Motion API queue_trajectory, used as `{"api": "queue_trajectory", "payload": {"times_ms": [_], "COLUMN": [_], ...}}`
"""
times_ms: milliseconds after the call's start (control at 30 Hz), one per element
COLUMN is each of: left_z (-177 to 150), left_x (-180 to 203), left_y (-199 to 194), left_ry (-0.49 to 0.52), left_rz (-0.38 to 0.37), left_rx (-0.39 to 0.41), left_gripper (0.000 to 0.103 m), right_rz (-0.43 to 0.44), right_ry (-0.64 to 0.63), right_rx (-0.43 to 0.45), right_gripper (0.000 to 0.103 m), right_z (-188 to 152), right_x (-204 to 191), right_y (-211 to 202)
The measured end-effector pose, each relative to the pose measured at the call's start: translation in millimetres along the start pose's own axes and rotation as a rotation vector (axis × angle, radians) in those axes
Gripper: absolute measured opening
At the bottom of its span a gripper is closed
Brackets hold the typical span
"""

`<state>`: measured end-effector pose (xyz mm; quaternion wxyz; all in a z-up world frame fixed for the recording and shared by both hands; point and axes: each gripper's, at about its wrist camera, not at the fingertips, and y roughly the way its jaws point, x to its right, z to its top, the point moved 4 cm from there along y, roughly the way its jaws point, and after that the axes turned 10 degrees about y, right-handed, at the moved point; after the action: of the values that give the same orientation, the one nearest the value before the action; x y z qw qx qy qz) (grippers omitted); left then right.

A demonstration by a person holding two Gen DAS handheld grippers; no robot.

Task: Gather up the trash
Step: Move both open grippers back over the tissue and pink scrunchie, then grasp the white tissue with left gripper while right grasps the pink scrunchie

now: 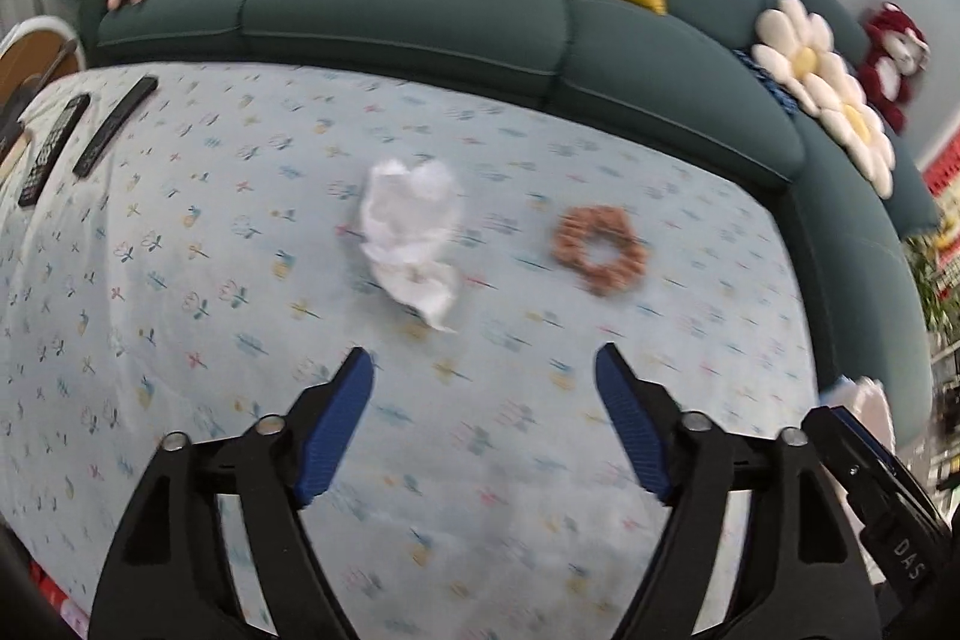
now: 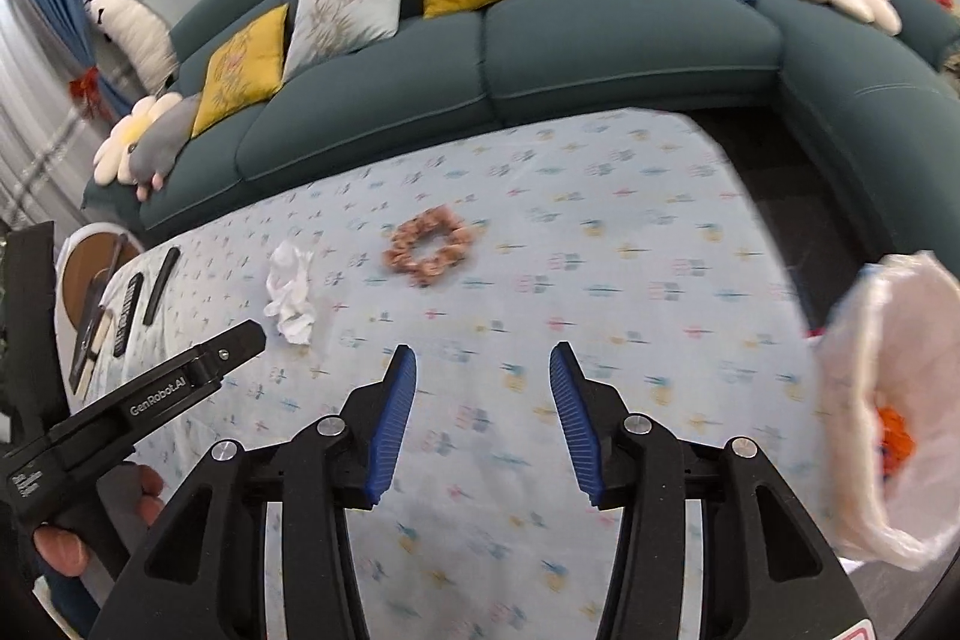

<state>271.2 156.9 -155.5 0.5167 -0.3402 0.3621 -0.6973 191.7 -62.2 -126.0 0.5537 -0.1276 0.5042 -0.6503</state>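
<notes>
Item: tissue [image 1: 411, 235], crumpled, mid-worktop [image 1: 180, 340], beside scrunchie [image 1: 600, 250]. Left hand-held gripper [image 1: 483, 370] released, empty, short of it. Right hand-held gripper [image 2: 483, 370] released, empty. Bag [image 2: 888, 400] off right edge. Step: approach; next, descend and clench on tissue.

Right gripper [image 2: 483, 358] empty, jaws apart; tissue [image 2: 291, 293] beside scrunchie [image 2: 428, 250]

In my right wrist view, white lettering "GenRobot.AI" runs along the black body of the left gripper [image 2: 240, 340]. In my left wrist view, "DAS" shows on the right gripper [image 1: 870, 436]; its remaining small print is unreadable.
</notes>
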Motion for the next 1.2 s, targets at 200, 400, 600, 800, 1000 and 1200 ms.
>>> {"api": "queue_trajectory", "payload": {"times_ms": [200, 400, 600, 800, 1000, 1200], "left_z": [17, 30, 33, 36, 32, 28], "left_x": [-34, -44, -46, -41, -29, -8], "left_y": [54, 91, 106, 106, 101, 85], "left_ry": [-0.063, -0.065, -0.051, -0.024, -0.008, 0.034], "left_rz": [0.002, 0.02, 0.033, -0.005, -0.015, -0.02], "left_rx": [-0.05, -0.063, -0.04, -0.02, -0.026, -0.026], "left_gripper": [0.08, 0.08, 0.069, 0.029, 0.014, 0.013], "right_rz": [0.019, -0.024, -0.067, -0.105, -0.11, -0.077], "right_ry": [0.039, 0.028, 0.048, 0.052, 0.054, 0.069], "right_rx": [-0.067, -0.054, -0.068, -0.055, -0.053, -0.078], "right_gripper": [0.048, 0.048, 0.048, 0.037, 0.008, 0.006], "right_z": [15, 41, 51, 49, 46, 33], "right_x": [-26, -40, -36, -33, -27, -17], "right_y": [75, 125, 162, 181, 181, 164]}}
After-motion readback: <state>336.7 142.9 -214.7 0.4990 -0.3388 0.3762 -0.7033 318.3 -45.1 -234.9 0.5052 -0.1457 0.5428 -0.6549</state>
